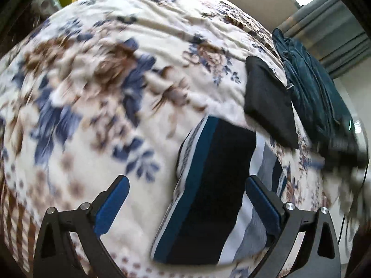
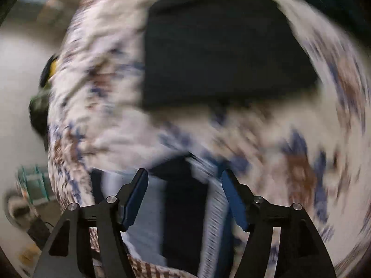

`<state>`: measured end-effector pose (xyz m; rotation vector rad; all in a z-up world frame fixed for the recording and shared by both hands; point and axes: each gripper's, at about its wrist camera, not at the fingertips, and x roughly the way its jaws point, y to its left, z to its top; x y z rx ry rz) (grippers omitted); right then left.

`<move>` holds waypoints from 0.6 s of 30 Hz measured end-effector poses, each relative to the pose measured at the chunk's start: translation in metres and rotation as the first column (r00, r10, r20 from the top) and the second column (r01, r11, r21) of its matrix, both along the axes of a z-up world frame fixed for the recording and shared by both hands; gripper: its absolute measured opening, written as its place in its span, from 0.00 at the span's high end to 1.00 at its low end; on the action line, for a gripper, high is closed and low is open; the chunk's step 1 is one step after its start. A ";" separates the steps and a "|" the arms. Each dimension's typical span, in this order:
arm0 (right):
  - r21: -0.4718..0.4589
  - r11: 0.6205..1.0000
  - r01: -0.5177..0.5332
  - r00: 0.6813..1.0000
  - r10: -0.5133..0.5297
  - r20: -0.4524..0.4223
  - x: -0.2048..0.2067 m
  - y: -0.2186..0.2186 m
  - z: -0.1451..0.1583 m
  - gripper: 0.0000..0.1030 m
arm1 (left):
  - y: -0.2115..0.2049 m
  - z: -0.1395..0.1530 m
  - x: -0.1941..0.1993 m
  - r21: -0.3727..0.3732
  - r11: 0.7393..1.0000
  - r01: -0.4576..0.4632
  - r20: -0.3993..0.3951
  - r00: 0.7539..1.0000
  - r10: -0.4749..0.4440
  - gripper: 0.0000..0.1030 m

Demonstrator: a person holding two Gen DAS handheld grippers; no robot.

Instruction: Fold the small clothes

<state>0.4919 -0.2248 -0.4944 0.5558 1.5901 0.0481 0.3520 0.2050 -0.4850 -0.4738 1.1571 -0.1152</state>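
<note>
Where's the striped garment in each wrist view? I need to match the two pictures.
Left wrist: striped garment lies lower centre to right, between the open fingers of the left gripper, on the floral blanket.
Right wrist: striped garment sits bottom centre, blurred, between the open fingers of the right gripper.
Shared landmark: the black folded cloth just beyond it, upper right in the left view, top centre in the right.
</note>
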 end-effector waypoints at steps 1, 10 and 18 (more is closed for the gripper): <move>0.029 0.999 0.024 1.000 -0.024 -0.005 -0.010 -0.006 -0.014 0.34 | -0.005 -0.002 0.008 0.010 1.000 0.012 0.005 1.000 -0.012 0.01; -0.024 0.997 0.078 0.985 -0.073 0.157 -0.058 0.004 -0.041 0.97 | -0.034 -0.027 0.066 0.196 0.978 0.074 -0.021 0.997 -0.072 0.01; -0.121 0.990 0.076 0.944 -0.033 0.329 -0.033 0.002 0.008 0.97 | -0.028 -0.030 0.081 0.217 0.976 0.037 -0.038 0.999 -0.029 0.01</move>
